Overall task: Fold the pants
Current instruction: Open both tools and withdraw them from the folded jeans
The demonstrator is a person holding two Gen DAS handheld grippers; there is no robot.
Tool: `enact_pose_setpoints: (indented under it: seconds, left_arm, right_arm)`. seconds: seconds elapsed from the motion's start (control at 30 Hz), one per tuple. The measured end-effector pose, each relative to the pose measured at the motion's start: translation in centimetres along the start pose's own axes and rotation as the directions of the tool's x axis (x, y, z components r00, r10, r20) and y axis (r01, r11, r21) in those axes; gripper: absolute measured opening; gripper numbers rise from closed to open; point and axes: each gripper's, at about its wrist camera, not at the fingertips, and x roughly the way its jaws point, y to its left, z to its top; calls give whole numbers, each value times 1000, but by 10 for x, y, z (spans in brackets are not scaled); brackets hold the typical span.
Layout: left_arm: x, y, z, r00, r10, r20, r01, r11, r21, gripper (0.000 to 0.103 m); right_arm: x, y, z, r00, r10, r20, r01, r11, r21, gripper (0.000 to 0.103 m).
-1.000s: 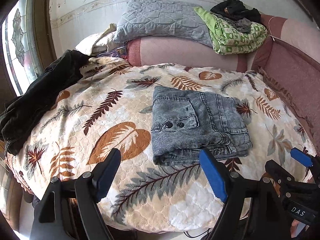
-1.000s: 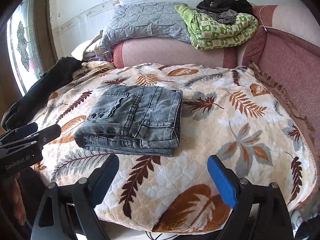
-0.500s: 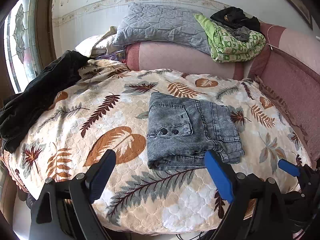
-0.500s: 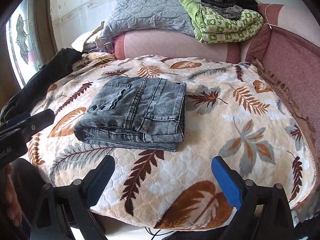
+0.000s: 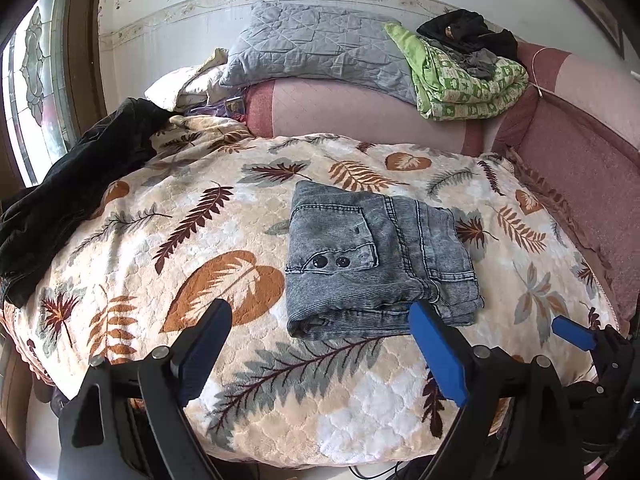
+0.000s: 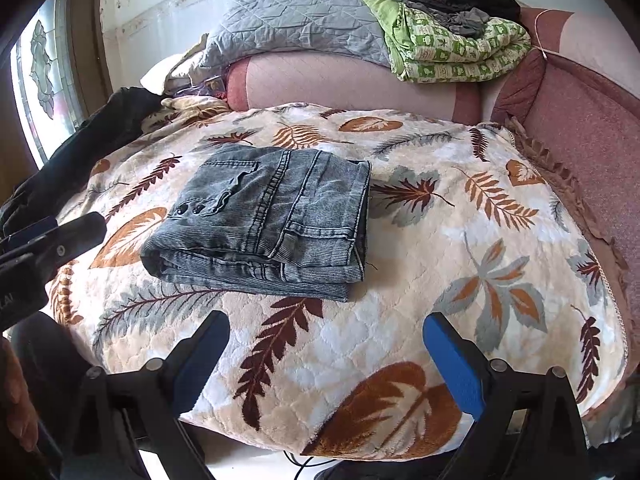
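Jeans (image 5: pixel 380 256), grey acid-washed denim, lie folded into a compact rectangular bundle near the middle of the bed, on a leaf-printed quilted blanket (image 5: pixel 168 248). Several layers are stacked, with a rounded fold on the near left edge and loose hems and seams showing at the near right corner. As far as these views show, the folding looks finished or nearly so.

Denim of this weight should be fairly heavy for cloth, limp yet thick: a stack like this will sag and slide open if lifted by one layer. The safest hold, I judge, is across the whole thickness at the near folded edge, one gripper toward each end, pinching all layers together. The plush blanket beneath is soft, so jaws pushed under the bundle may snag it.

Behind the bed runs a pink padded headboard (image 5: pixel 360 116) carrying a grey quilted pillow (image 5: pixel 316 52) and a green patterned blanket (image 5: pixel 468 80) topped with dark clothes. A black garment (image 5: pixel 80 184) is draped over the bed's left edge, well apart from the jeans.

Left gripper (image 5: pixel 320 356) hovers at the near edge of the bed, jaws wide apart and holding nothing. Right gripper (image 6: pixel 326 360) hovers likewise, jaws wide apart, empty, just short of the bundle.
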Motion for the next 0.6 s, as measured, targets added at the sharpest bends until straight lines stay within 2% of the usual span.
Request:
enact_pose_setpoints:
  seconds: [0.43,0.53,0.6]
  left_arm:
    - [9,-10,7,999,-38,-33,39,999,31,90]
    - [11,-13,10,997,-69,-36,71,997,39,94]
    - [11,-15,11,998,-62,-27,63,997,46,94]
  right_arm:
    - [1,-4,1,1000,-20,-5,20,1000,-12,99]
    - [2,-4,3,1000,-23,-3,23,1000,-18,99]
    - [3,-5,4,1000,-25,-3,24,1000,-19,99]
